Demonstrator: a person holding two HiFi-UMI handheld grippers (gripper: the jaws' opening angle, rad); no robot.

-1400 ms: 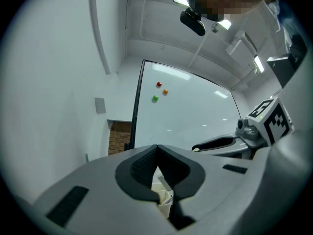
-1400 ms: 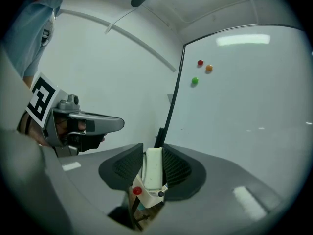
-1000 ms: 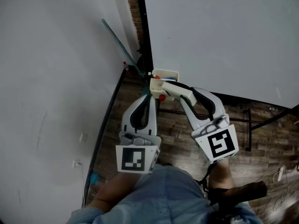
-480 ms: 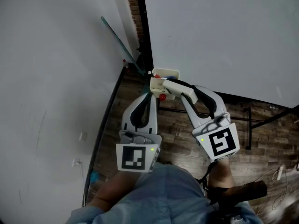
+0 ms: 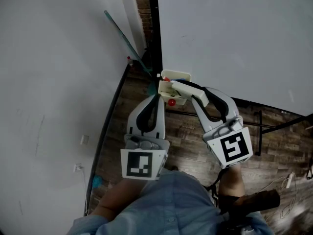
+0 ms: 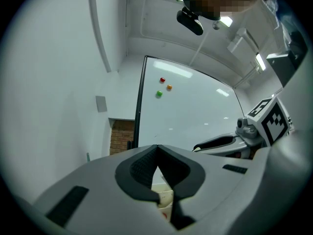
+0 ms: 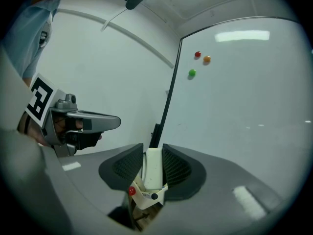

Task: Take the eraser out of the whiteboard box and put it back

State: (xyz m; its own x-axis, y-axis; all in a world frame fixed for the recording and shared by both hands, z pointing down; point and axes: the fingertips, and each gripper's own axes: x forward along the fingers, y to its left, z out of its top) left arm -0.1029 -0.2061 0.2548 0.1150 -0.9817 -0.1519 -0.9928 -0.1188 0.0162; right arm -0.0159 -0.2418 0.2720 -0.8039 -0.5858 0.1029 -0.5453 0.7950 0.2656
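Observation:
The cream whiteboard box [image 5: 180, 74] hangs at the whiteboard's [image 5: 234, 38] lower left corner and holds markers with red and black caps. My right gripper [image 5: 177, 85] is shut on the white eraser [image 5: 184, 87], held just over the box's opening. In the right gripper view the eraser [image 7: 152, 166] stands upright between the pads, directly above the box [image 7: 146, 199]. My left gripper [image 5: 158, 95] is shut with nothing between its tips, which sit against the box's left front side. Under its jaws [image 6: 157, 151] the left gripper view shows a bit of the box [image 6: 164, 199].
A thin teal rod [image 5: 124, 40] leans in the corner between the white wall and the board's black frame [image 5: 154, 28]. Red, orange and green magnets [image 7: 197, 54] sit high on the board. Black stand bars [image 5: 259, 126] and a cable [image 5: 288, 180] lie on the wooden floor.
Both grippers have edged forward toward the whiteboard. The eraser in the right gripper has moved closer over the box's opening.

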